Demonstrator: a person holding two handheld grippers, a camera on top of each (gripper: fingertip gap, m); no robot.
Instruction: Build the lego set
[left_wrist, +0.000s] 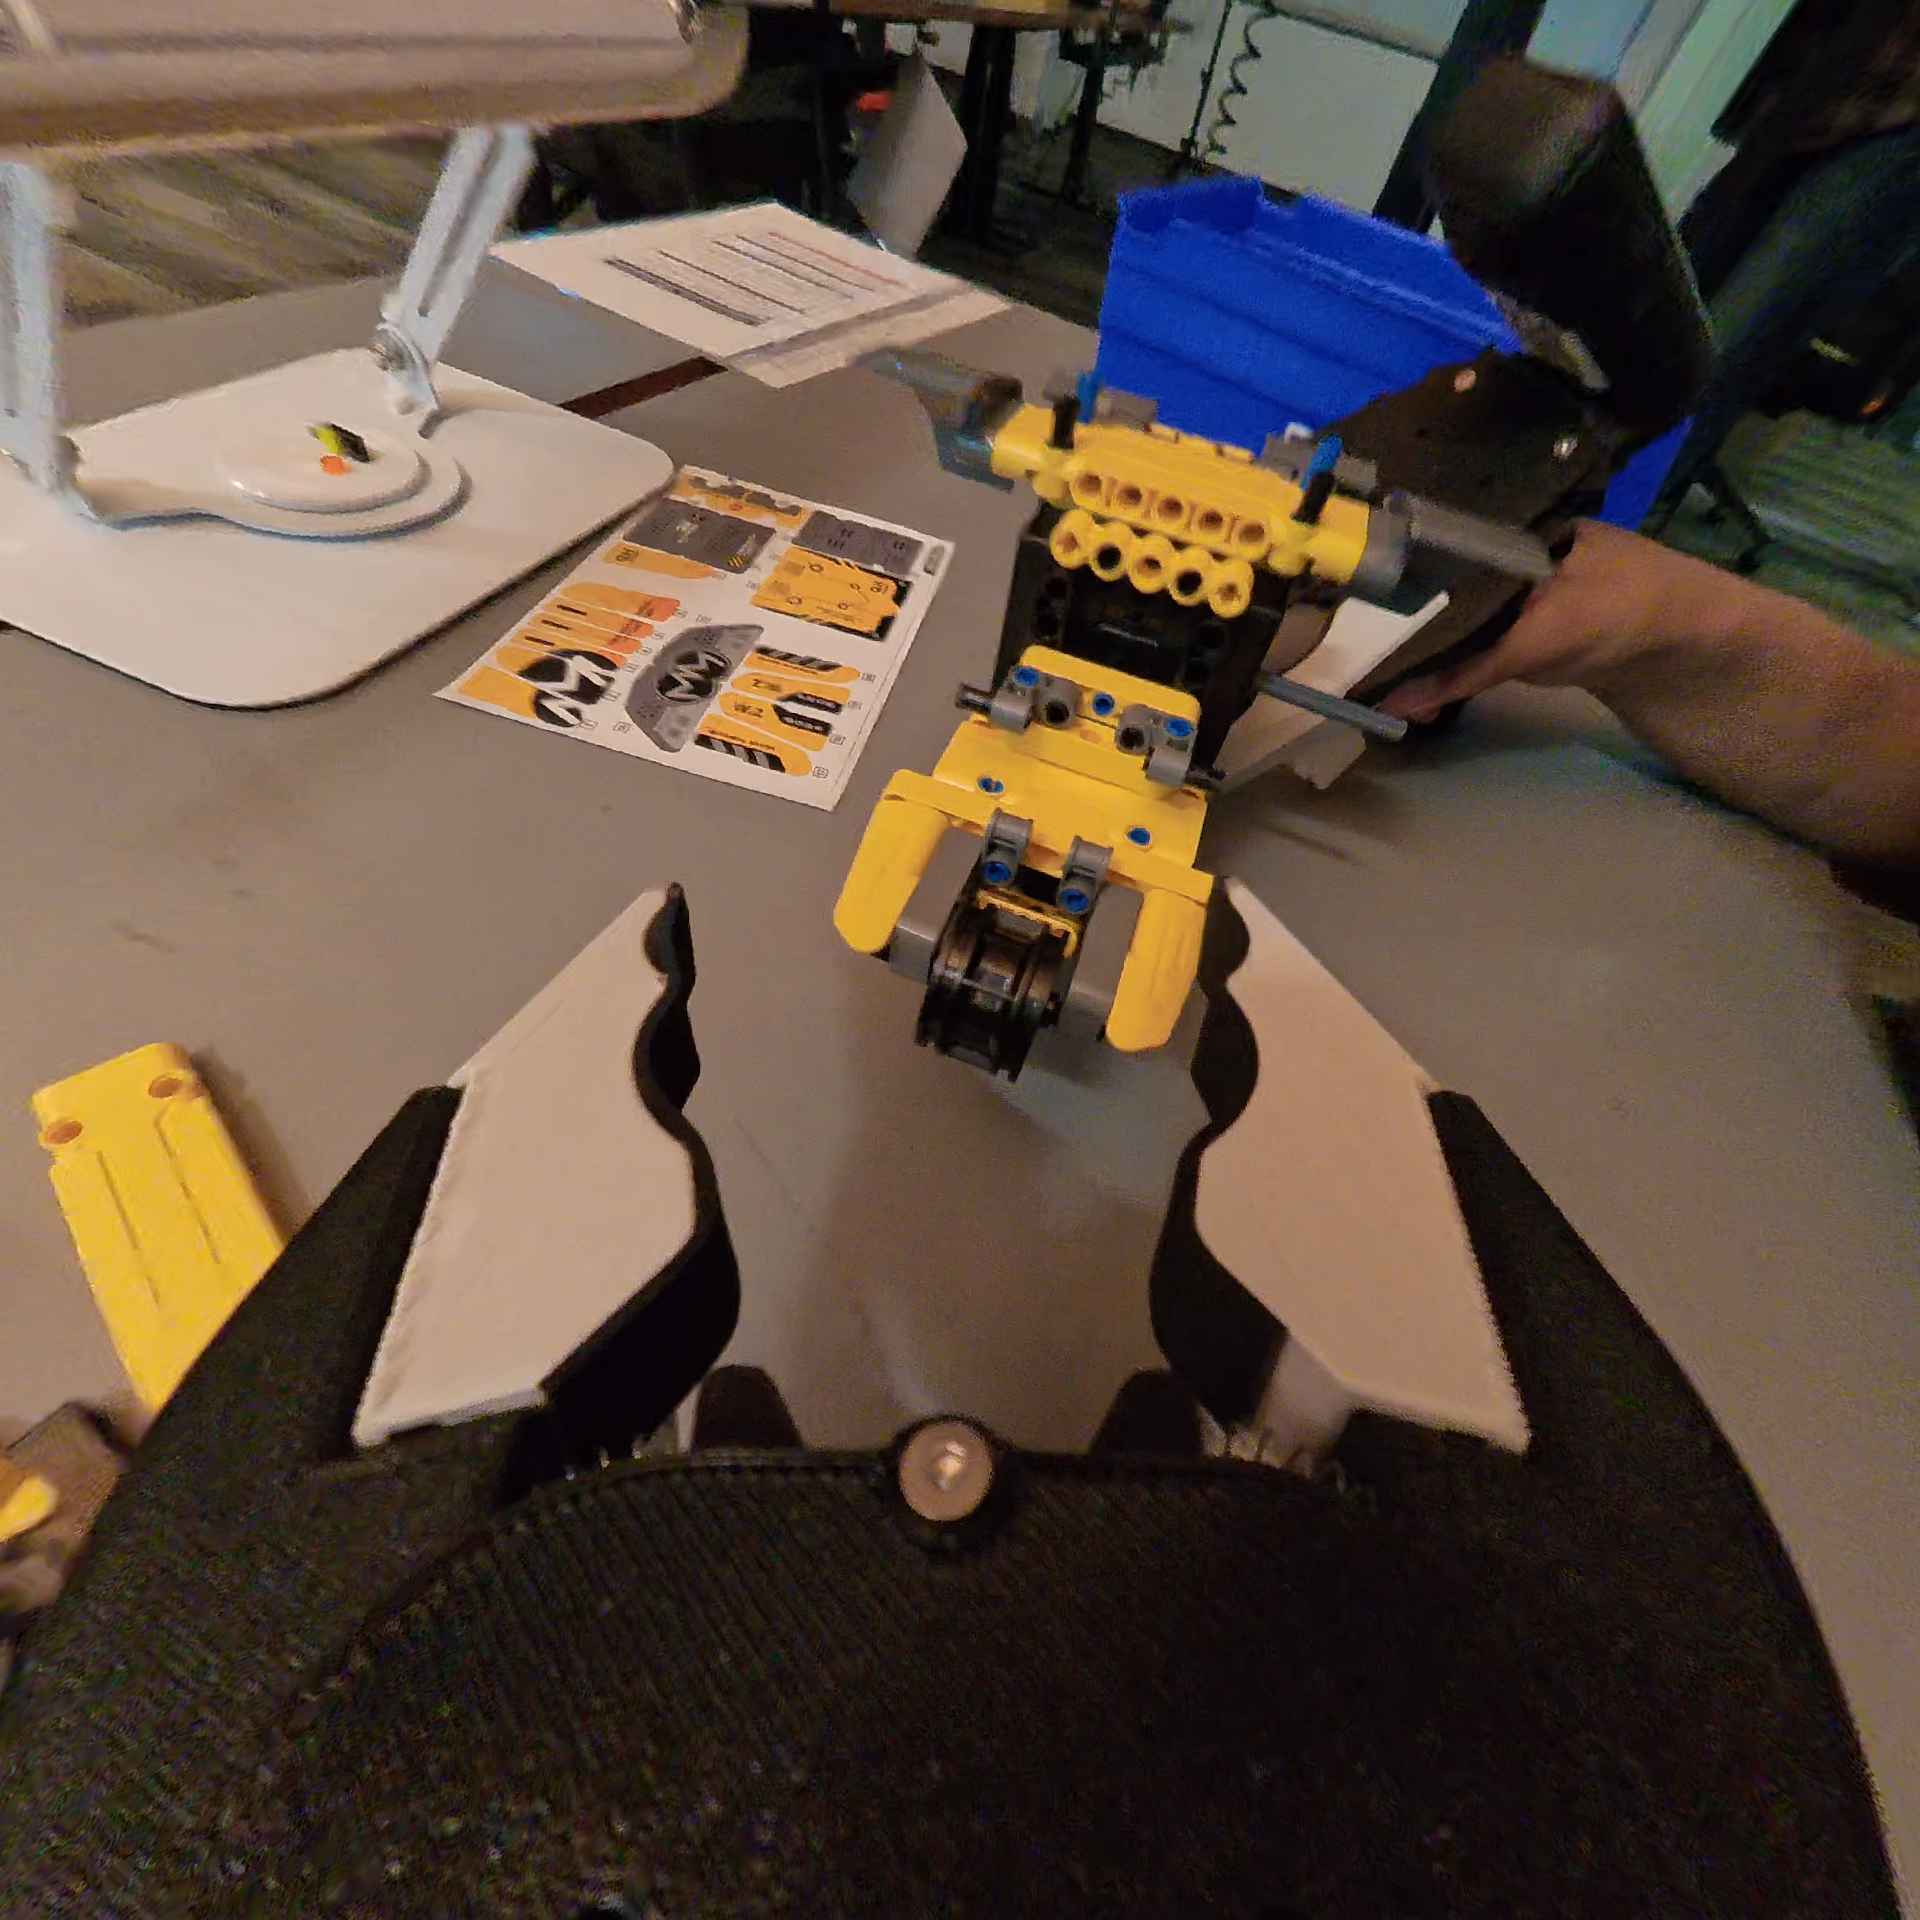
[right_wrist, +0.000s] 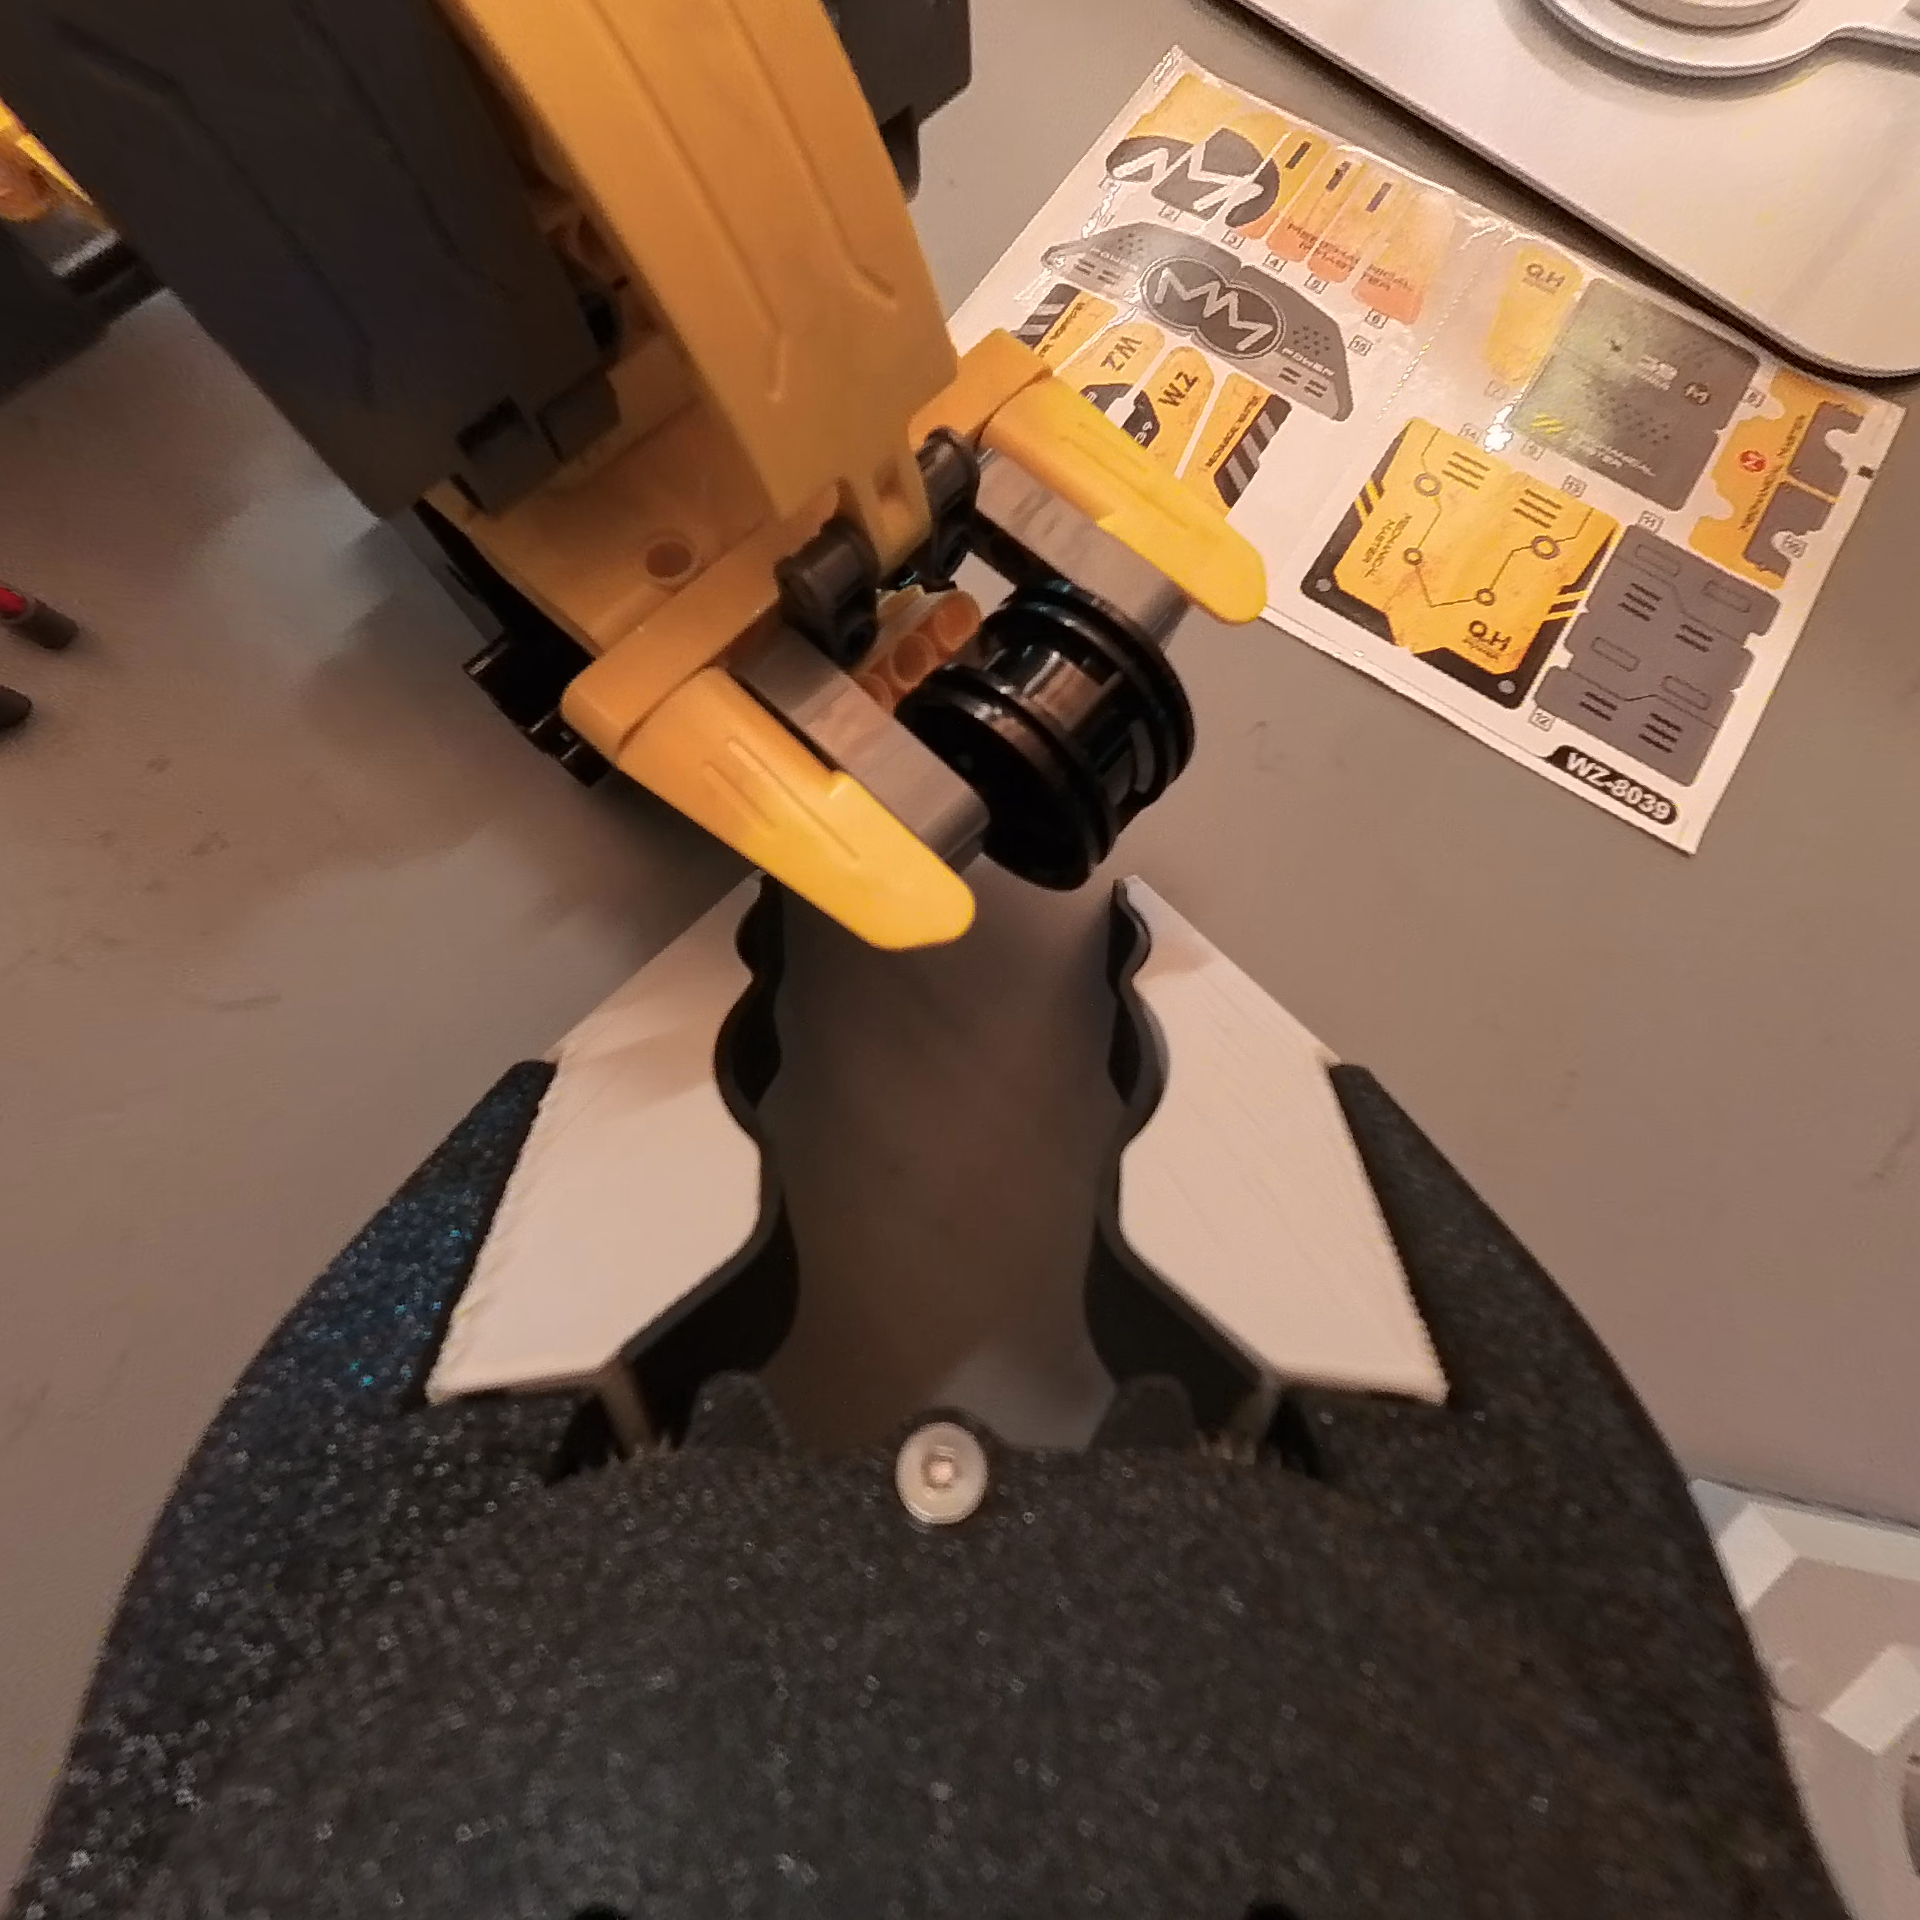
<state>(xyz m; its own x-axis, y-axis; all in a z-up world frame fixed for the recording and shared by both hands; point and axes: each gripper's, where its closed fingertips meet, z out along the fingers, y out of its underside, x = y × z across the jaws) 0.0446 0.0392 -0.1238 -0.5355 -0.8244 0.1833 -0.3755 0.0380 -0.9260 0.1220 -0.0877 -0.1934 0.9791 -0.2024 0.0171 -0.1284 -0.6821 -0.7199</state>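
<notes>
The left hand-held gripper (left_wrist: 951, 914) hovers above the grey tabletop (left_wrist: 312, 935), fingers apart and gripping nothing; the yellow brick model (left_wrist: 1049, 831) sits just ahead of its right fingertip. A loose yellow panel (left_wrist: 145, 1205) lies to its left, partly hidden by the gripper body. The right hand-held gripper (right_wrist: 940, 904) also has its fingers apart and empty, with the model's black wheel hub (right_wrist: 1049, 727) just beyond the tips; the model's upper part is cut off. A sticker sheet (right_wrist: 1455, 416) lies ahead-right. In the left wrist view, a forearm (left_wrist: 1714, 686) holds the other gripper behind the model; contact cannot be determined.
</notes>
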